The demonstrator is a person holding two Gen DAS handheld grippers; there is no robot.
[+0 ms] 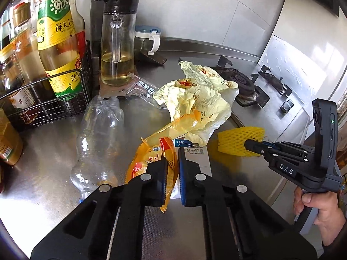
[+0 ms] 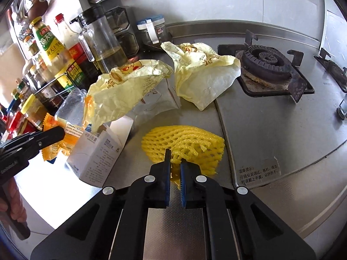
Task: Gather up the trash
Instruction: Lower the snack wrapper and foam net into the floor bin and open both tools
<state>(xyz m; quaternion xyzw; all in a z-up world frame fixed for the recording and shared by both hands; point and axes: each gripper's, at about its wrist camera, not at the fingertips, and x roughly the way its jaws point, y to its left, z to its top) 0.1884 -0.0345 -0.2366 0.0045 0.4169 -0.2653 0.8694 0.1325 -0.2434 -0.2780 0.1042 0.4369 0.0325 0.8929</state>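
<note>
Trash litters the table (image 2: 271, 130). Left gripper (image 1: 173, 162) jaws pinch an orange wrapper (image 1: 147, 160). Right gripper (image 2: 174, 162) jaws pinch yellow foam netting (image 2: 186, 143).

Each claw is matte black plastic: two broad angled arms with triangular cut-outs, round silver rivets at the joints, and blue ribbed pads lining the inner faces of the fingers. The left claw (image 1: 172, 162) and right claw (image 2: 174, 162) look alike. At 3 o'clock in the left view, the right one's housing bears white letters "DAS" and a small green light.
</note>
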